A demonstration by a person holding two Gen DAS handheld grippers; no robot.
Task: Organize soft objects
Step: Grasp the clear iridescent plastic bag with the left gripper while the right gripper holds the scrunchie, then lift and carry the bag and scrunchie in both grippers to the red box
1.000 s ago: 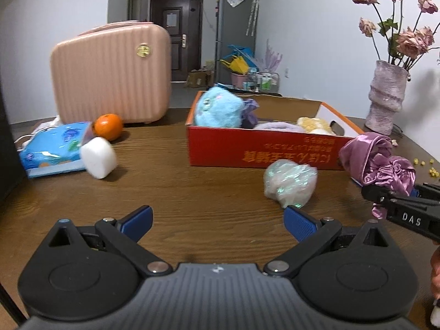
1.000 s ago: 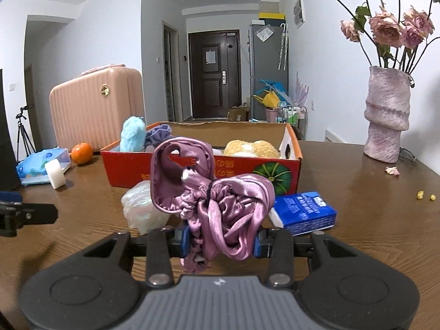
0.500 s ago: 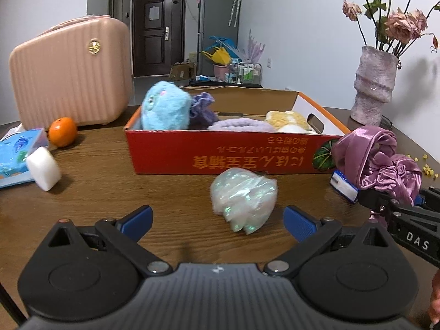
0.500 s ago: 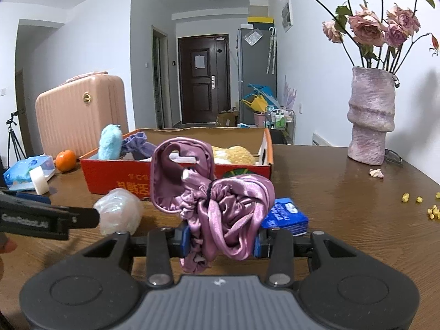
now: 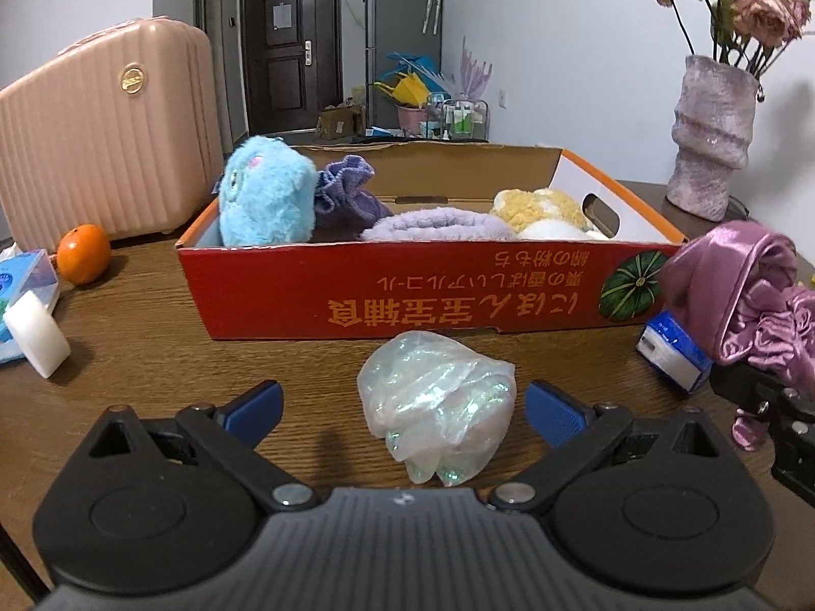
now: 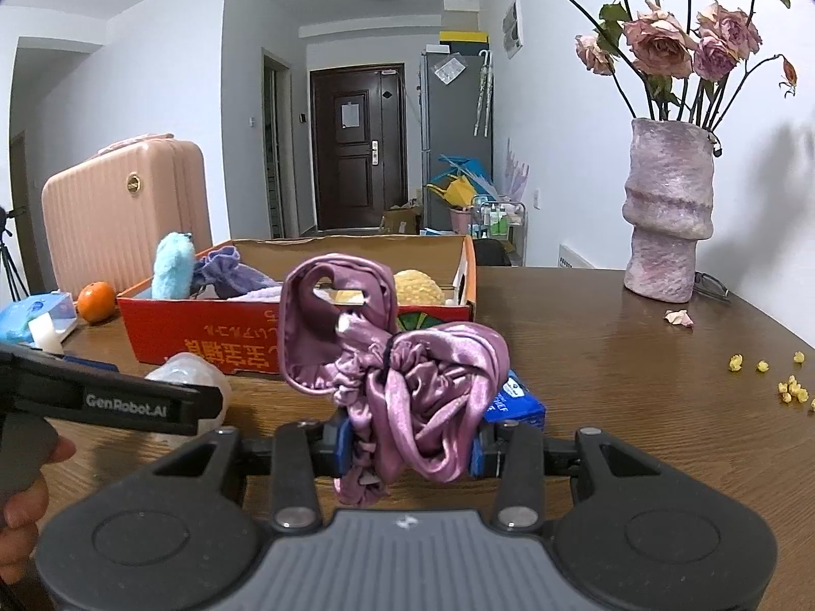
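Note:
My right gripper (image 6: 407,450) is shut on a pink satin cloth bundle (image 6: 402,371), held above the wooden table in front of the red cardboard box (image 6: 204,336). My left gripper (image 5: 402,410) stands open, its blue pads either side of a crumpled iridescent plastic bag (image 5: 438,405) on the table, not pressing it. The red box (image 5: 407,295) holds a blue plush toy (image 5: 265,198), purple cloths (image 5: 346,193) and a yellow fluffy item (image 5: 540,206). The satin bundle (image 5: 738,290) shows at the right in the left wrist view.
A pink suitcase (image 5: 102,137), an orange (image 5: 83,253), a white block (image 5: 35,341) and a blue tissue pack (image 5: 20,275) stand at the left. A small blue packet (image 6: 514,399) lies by the box. A vase of roses (image 6: 667,214) stands at right, with yellow crumbs (image 6: 784,382).
My left gripper has moved toward the plastic bag, which now lies between its open fingers. The right gripper keeps its hold on the satin bundle and has shifted slightly.

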